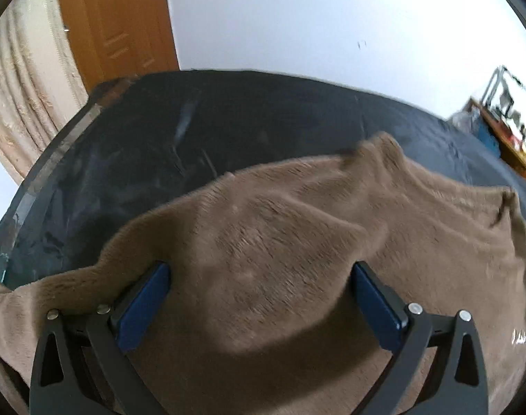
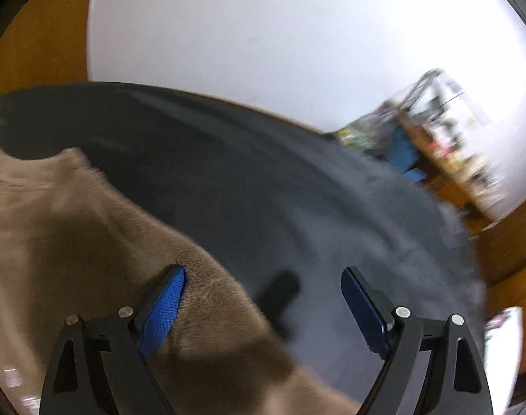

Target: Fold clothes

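Note:
A brown fuzzy garment [image 1: 280, 235] lies spread and rumpled on a dark table cover [image 1: 131, 145]. In the left wrist view my left gripper [image 1: 261, 273] hangs over the middle of the garment, jaws wide apart, with nothing pinched between the blue pads [image 1: 148, 301]. In the right wrist view the same brown garment [image 2: 72, 228] fills the lower left. My right gripper [image 2: 263, 276] stands open above the garment's right edge. Its left pad [image 2: 166, 307] is over the cloth and its right pad [image 2: 363, 307] is over the dark cover [image 2: 297, 190]. The right wrist view is blurred.
A white wall stands behind the table. An orange-brown door [image 1: 117, 24] and a beige curtain [image 1: 24, 103] are at the far left. A wooden shelf with clutter [image 2: 453, 145] stands at the right, past the table edge, over a wooden floor [image 2: 508, 252].

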A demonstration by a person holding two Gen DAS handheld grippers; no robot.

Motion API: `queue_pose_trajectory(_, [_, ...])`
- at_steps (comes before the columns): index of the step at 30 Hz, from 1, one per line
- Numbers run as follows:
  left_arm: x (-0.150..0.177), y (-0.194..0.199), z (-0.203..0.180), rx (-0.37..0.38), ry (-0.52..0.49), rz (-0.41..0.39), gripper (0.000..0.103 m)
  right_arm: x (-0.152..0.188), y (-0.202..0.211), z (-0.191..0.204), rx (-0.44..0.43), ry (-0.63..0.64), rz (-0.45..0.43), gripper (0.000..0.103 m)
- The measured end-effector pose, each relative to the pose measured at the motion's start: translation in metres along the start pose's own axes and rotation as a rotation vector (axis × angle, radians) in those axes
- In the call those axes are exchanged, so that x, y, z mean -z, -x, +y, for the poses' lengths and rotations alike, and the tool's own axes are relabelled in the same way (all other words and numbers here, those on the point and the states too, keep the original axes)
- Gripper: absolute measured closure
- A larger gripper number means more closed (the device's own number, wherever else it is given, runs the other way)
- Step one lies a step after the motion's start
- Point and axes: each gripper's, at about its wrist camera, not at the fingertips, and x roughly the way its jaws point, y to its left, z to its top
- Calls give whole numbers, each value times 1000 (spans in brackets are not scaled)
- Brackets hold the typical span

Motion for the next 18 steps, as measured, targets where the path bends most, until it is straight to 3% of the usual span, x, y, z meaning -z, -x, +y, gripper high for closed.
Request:
queue_pose_trajectory(6, [-6, -4, 9, -34, 40, -13, 0, -9, -12, -13, 27, -80, -11, 2])
queue_pose_trajectory(13, [-1, -5, 9, -39, 33, -16, 0, -16, -14, -16, 50, -97, -12, 2])
queue_pose_trajectory(18, [1, -3, 9, -37, 29, -17, 0, -17, 17, -23, -59, -170, -65, 2])
